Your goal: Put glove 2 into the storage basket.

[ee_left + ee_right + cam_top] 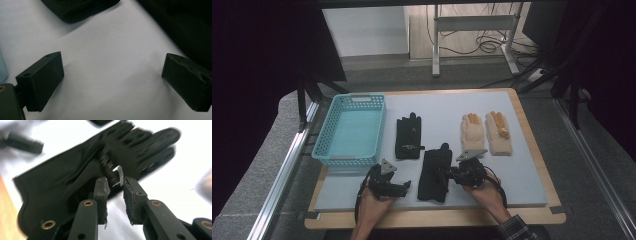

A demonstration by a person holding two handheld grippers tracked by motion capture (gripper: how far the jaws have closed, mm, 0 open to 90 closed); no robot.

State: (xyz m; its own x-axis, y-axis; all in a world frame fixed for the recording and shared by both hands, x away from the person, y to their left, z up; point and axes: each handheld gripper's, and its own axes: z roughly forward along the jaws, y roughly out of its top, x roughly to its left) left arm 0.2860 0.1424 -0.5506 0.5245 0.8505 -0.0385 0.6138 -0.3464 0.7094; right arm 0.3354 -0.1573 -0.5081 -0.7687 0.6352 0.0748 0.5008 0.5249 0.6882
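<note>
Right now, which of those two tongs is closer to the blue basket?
Left. The left tongs sit just below the basket's near right corner, apart from it. The right tongs are farther right, at the nearer black glove.

One camera hangs above the near edge, looking forward and down over the whole bench (512, 150). Another rides the left tongs (112, 80), skimming close over the mat. The third rides the right tongs (115, 195), hard up against the black glove (75, 180) also seen from overhead.
</note>
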